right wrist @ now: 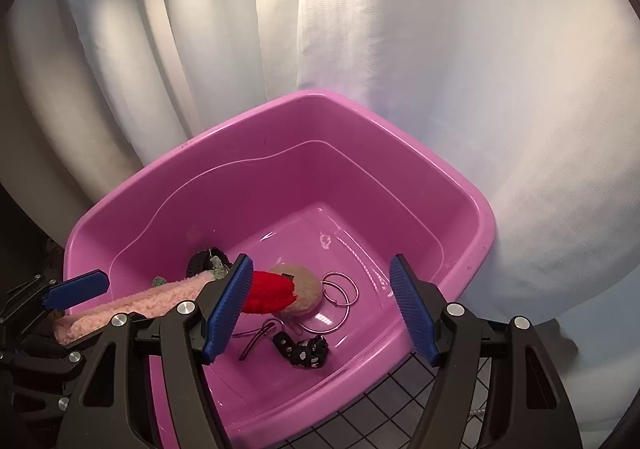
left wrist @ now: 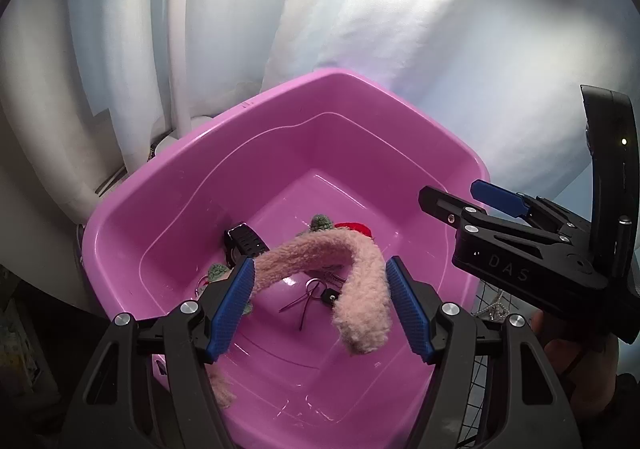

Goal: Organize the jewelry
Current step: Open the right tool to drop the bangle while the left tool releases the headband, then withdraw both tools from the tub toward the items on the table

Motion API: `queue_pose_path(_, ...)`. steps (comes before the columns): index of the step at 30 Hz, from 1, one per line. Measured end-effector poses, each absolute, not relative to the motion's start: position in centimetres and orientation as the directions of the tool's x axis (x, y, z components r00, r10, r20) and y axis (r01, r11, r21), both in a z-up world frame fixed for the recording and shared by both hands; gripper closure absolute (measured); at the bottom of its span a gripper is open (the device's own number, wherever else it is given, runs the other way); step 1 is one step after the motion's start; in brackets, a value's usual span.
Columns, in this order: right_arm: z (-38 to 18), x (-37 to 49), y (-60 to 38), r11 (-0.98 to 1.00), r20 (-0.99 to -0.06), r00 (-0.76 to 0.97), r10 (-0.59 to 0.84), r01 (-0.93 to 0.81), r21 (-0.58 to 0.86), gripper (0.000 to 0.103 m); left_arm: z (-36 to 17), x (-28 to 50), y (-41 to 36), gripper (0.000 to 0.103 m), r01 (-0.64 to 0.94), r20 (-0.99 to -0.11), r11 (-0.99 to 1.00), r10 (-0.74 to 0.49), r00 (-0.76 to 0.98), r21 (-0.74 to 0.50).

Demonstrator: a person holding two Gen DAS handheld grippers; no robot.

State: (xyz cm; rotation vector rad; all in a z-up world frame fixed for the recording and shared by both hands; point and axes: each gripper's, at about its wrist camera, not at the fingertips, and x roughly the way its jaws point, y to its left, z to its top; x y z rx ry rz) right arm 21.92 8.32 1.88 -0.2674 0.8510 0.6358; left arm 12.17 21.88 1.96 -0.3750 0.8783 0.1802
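A pink plastic tub (left wrist: 132, 217) holds the jewelry. A fuzzy pink headband (left wrist: 320, 247) arches inside it, between and beyond the fingers of my left gripper (left wrist: 320, 309). That gripper is open; the headband's left leg passes under the left finger, and the pads do not press on it. Beneath the arch lie a key ring (left wrist: 314, 285), a black watch (left wrist: 246, 243) and green knit bits (left wrist: 322, 221). My right gripper (right wrist: 320, 309) stands open over a red knit piece (right wrist: 268, 291), silver hoops (right wrist: 340, 289) and a black patterned strap (right wrist: 306, 353). Nothing is between its fingers.
White curtain folds (right wrist: 440, 89) hang right behind the tub. A black wire grid (right wrist: 400, 401) lies under the tub's near right corner, with a thin silver chain (left wrist: 496, 305) on it. A hand (left wrist: 560, 349) holds the right gripper (left wrist: 450, 193) beside the tub's right rim.
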Motion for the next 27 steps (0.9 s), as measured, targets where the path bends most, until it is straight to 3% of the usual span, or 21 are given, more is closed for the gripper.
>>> queue_pose_path(16,3.2,19.2,5.1,0.789,-0.728,0.519,0.448,-0.613,0.049,0.035,3.5,9.5,20.1,0.036,-0.314,-0.750,0.925,0.051,0.659,-0.212)
queue_pose_path(27,3.0,12.7,-2.3,0.827,-0.647,0.591,0.481,-0.551,0.111,0.035,5.1,6.5,16.6,0.026,-0.298,-0.696,0.945,0.123,0.707,-0.136)
